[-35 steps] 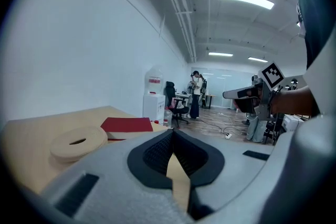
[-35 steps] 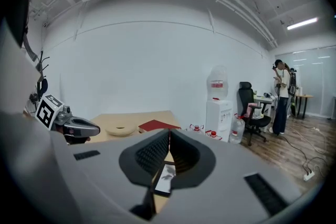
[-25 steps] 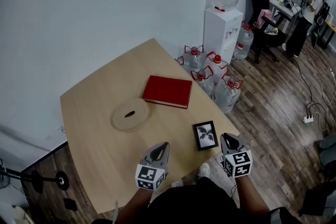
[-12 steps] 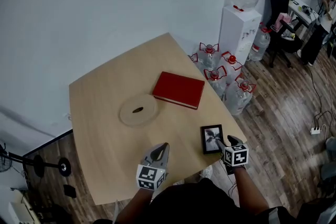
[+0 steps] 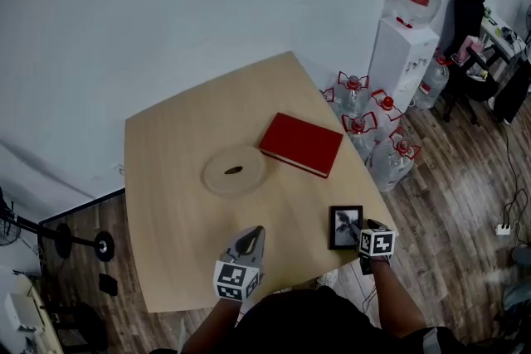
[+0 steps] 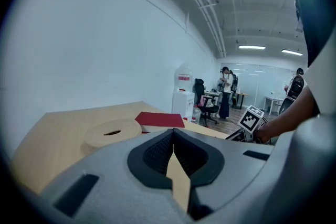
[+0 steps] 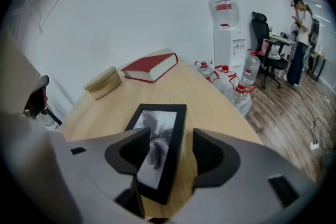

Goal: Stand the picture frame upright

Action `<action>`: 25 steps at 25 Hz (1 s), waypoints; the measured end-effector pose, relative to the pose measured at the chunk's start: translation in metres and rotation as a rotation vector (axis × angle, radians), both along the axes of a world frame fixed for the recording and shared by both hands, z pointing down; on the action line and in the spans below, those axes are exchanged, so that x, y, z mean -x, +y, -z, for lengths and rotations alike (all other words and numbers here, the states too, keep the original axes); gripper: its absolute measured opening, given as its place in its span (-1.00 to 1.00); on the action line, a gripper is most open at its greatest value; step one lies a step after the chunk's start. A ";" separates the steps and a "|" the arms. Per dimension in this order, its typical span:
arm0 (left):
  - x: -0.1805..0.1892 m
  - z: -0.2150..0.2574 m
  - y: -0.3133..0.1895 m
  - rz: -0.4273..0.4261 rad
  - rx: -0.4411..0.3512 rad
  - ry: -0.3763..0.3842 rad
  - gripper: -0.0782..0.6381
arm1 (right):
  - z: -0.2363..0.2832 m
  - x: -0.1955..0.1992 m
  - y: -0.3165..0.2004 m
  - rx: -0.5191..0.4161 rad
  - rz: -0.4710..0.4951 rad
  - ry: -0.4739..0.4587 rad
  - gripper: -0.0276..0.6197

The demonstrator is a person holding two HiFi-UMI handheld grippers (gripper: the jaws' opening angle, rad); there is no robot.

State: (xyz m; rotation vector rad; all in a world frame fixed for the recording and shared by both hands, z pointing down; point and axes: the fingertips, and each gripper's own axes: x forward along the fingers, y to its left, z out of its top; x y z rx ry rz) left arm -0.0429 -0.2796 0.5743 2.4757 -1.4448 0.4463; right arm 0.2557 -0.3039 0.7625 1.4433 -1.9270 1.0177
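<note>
The black picture frame (image 5: 343, 226) lies flat on the table (image 5: 166, 178) near its front right corner, photo side up. My right gripper (image 5: 362, 229) reaches in from the frame's near right side. In the right gripper view the frame (image 7: 163, 128) runs between the jaws of that gripper (image 7: 171, 134); they are opening, one over the photo, the other clear of the frame's right edge. My left gripper (image 5: 254, 231) hovers over the table's front edge, left of the frame. In the left gripper view its jaws (image 6: 173, 131) meet, with nothing between them.
A red book (image 5: 301, 144) and a round wooden disc (image 5: 234, 170) lie mid-table, beyond the frame. A water dispenser (image 5: 404, 37) and several water bottles (image 5: 365, 124) stand on the floor past the table's right edge. People stand at desks in the far room.
My right gripper has moved in from the frame's right side onto its edge, and its jaws have spread apart. The left gripper has stayed in place.
</note>
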 end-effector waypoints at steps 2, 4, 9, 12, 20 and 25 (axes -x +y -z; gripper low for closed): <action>0.005 -0.001 0.002 0.018 0.004 0.000 -0.78 | -0.006 0.001 0.000 0.022 0.007 0.004 -0.23; 0.009 0.000 0.002 0.030 0.007 0.002 -0.78 | -0.008 0.003 -0.001 0.034 0.004 -0.005 -0.23; 0.011 0.001 0.003 0.050 0.002 0.009 -0.78 | -0.011 -0.001 -0.004 0.040 -0.016 -0.007 -0.24; 0.012 0.002 0.003 0.055 0.002 0.012 -0.78 | -0.012 -0.004 -0.004 0.047 -0.040 -0.015 -0.37; 0.009 0.002 0.002 0.060 -0.002 0.018 -0.78 | -0.011 -0.005 -0.004 0.049 -0.066 -0.006 -0.58; 0.012 -0.002 0.005 0.061 0.005 0.021 -0.78 | -0.010 -0.007 -0.005 0.052 -0.074 0.018 -0.67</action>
